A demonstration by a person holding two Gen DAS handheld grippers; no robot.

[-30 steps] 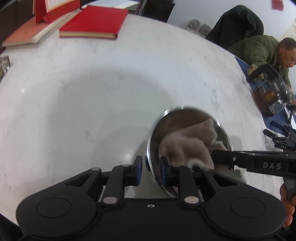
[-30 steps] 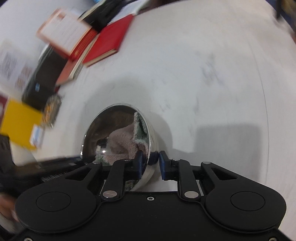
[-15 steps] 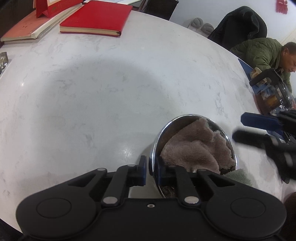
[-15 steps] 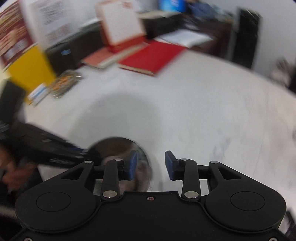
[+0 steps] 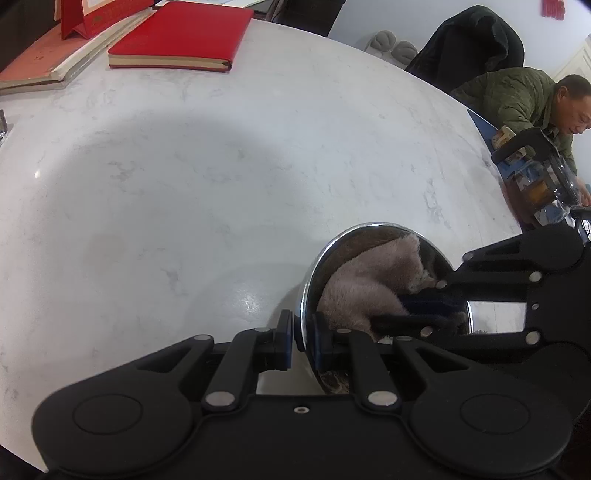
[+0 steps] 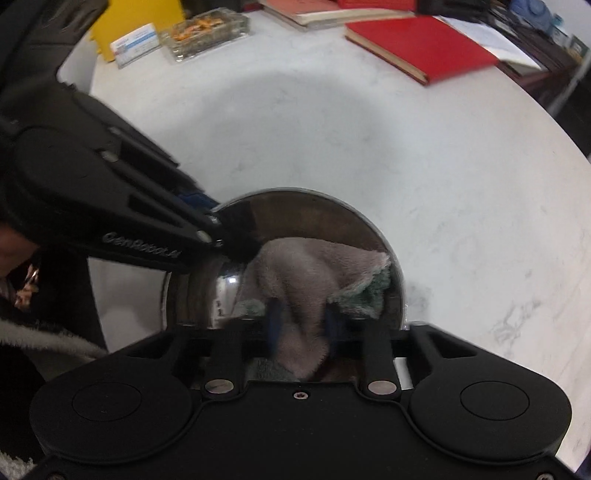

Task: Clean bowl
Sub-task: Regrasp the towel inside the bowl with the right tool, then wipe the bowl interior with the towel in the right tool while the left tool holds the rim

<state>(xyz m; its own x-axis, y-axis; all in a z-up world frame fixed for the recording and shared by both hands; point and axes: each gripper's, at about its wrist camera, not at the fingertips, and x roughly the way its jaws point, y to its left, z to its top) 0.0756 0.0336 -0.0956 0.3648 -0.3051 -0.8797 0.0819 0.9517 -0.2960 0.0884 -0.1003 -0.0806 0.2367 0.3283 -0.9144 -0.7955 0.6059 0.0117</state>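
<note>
A shiny steel bowl [image 5: 369, 227] [image 6: 295, 206] stands on the white marble table [image 5: 184, 184]. My left gripper [image 5: 303, 338] is shut on its near rim, one finger inside and one outside; in the right wrist view it [image 6: 212, 229] reaches in from the left. A taupe cloth [image 5: 369, 284] [image 6: 306, 266] with a green underside lies bunched in the bowl. My right gripper [image 6: 303, 325] [image 5: 417, 310] dips into the bowl from the right, its blue pads closed on a fold of the cloth.
A red book [image 5: 181, 33] [image 6: 421, 48] and an open book lie at the far edge. A glass dish [image 6: 207, 31], a card box [image 6: 136, 42] and a yellow board stand far left. A seated person in a green jacket [image 5: 517, 92] and a glass jug [image 5: 539, 184] are at the right.
My right gripper let go of the bowl rim, swung away open, then came back into the bowl and closed on the cloth. The left gripper kept its hold on the rim.
</note>
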